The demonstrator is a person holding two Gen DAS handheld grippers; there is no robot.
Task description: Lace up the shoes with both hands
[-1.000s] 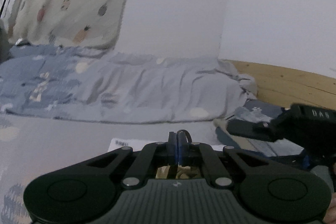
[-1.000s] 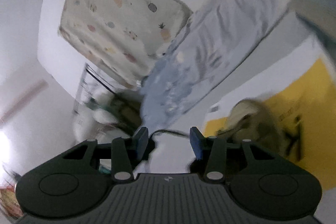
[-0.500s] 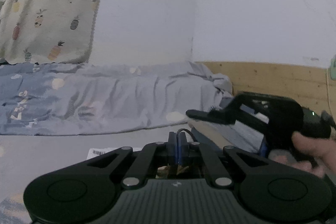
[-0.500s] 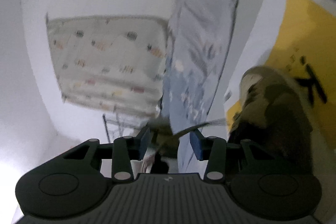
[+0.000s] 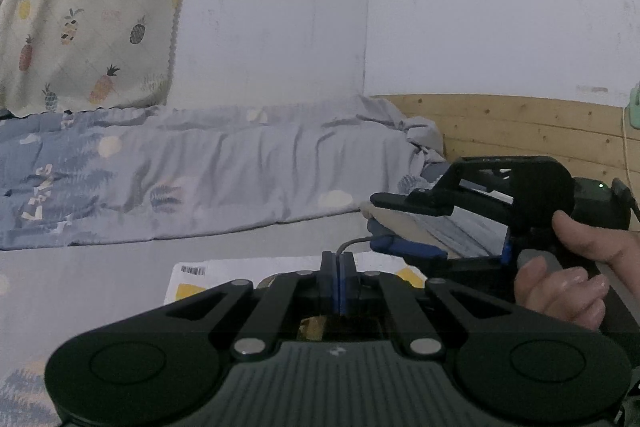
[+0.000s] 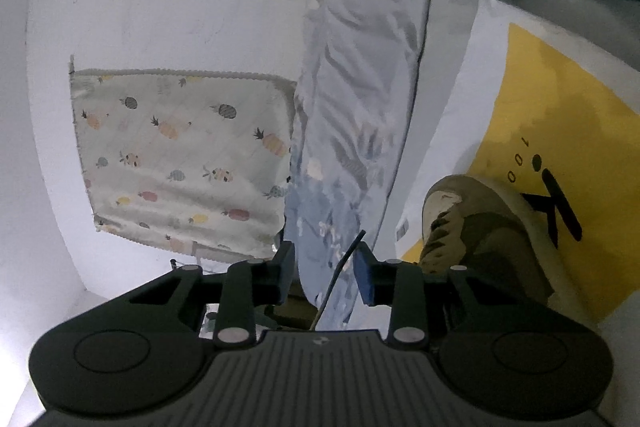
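since a second ago the right wrist view has rolled over, so the bed now runs up the picture and the olive shoe (image 6: 480,227) sits sharp at the lower right on the white and yellow mailer bag (image 6: 540,107). the right gripper (image 6: 326,269) is closing, its pads nearer than before, with the dark shoelace (image 6: 344,259) running up between them but not yet pinched. in the left wrist view the right gripper (image 5: 384,223) has come in from the right, held in a hand (image 5: 576,267). the left gripper (image 5: 338,277) stays pressed together on the lace (image 5: 350,242), which loops out above its tips. the bag lies on a grey sheet (image 5: 100,287); behind are a blue leaf-print quilt (image 5: 180,183), a pineapple-print cloth (image 5: 88,7), a white wall (image 5: 480,7) and a wooden board (image 5: 520,127).
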